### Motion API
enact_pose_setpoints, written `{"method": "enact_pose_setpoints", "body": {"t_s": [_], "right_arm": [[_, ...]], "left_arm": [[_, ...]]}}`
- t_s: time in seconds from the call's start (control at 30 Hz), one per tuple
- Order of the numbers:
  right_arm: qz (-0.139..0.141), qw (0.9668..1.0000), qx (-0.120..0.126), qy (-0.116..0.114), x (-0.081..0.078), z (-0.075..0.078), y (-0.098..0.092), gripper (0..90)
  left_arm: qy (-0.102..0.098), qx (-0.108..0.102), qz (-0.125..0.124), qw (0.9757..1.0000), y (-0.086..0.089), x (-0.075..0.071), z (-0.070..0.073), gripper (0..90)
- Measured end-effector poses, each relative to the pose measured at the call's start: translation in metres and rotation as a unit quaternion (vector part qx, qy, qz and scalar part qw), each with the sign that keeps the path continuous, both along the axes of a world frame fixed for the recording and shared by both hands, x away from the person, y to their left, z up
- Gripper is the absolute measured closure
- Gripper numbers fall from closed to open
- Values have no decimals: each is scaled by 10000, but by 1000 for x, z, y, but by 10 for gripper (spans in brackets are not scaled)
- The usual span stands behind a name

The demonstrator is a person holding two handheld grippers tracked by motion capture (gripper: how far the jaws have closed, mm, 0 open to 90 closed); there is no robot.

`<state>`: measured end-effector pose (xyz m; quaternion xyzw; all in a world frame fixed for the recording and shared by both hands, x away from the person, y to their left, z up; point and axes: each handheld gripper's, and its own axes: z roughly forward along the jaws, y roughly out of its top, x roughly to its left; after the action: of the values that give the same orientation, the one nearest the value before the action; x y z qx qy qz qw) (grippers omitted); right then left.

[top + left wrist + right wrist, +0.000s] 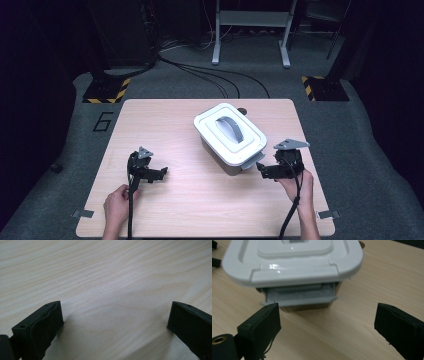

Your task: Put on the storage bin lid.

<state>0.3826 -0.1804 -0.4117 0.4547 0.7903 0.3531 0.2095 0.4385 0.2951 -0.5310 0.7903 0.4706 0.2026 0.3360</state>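
A container (230, 145) with a white lid and a grey handle (231, 128) stands on the wooden table, right of centre. Its grey latch flap (299, 295) hangs at the near end, tilted outward. My right gripper (263, 169) sits just in front of that latch, jaws wide open, nothing between them. In the right gripper view the right gripper (327, 322) faces the latch from close by, its left jaw tip just under the flap's corner. My left gripper (162, 173) rests low over bare table at the left, open and empty. The left gripper (116, 317) has bare wood between its jaws.
The table (165, 120) has its front edge close to the person's hands. A small dark spot (242, 110) lies behind the container. Beyond the table are floor cables (210, 75), a metal stand (250, 30) and yellow-black striped bases (105, 90).
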Motion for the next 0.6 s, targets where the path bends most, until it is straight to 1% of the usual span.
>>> {"method": "enact_pose_setpoints", "body": {"t_s": [0.03,0.07,0.1,0.13,0.2,0.23,0.3,0.33,0.37,0.4,0.43,0.47,0.5,0.53,0.57,0.6], "right_arm": [[-86,10000,34,37,-2,-6,-4,47],[-111,9999,67,77,-5,-12,-8,38],[-111,9999,67,77,-5,-12,-8,38],[-176,9997,122,117,-8,-28,-15,38],[-230,9991,198,288,-11,-45,-21,33],[-274,9988,218,329,-12,-54,-24,32],[-374,9981,187,446,-14,-71,-27,21],[-374,9981,187,446,-14,-71,-27,21],[-342,9982,156,462,-15,-79,-29,20],[-406,9981,41,471,-18,-93,-30,23],[-439,9979,52,474,-18,-99,-30,27],[-439,9979,52,474,-18,-99,-30,27],[-433,9977,64,510,-19,-108,-31,30],[-479,9977,30,478,-19,-112,-31,18],[-614,9974,-46,376,-21,-115,-30,18],[-614,9974,-46,376,-21,-115,-30,18]], "left_arm": [[0,3,-2,10000,0,0,0,0],[1,2,-1,10000,0,0,0,0],[1,2,-1,10000,0,0,0,0],[-1,1,0,10000,0,0,0,0],[0,2,-1,10000,0,0,0,0],[0,1,0,10000,0,0,0,0],[0,1,0,10000,0,0,0,0],[0,2,-1,10000,0,0,0,0],[0,1,-1,10000,0,0,0,0],[-1,0,1,10000,0,0,0,0],[-1,0,2,10000,0,0,0,0],[-1,0,2,10000,0,0,0,0],[0,1,1,10000,0,0,0,0],[8,5,3,10000,0,0,0,0],[8,5,3,10000,0,0,0,0],[10,8,0,10000,0,0,0,0]]}}
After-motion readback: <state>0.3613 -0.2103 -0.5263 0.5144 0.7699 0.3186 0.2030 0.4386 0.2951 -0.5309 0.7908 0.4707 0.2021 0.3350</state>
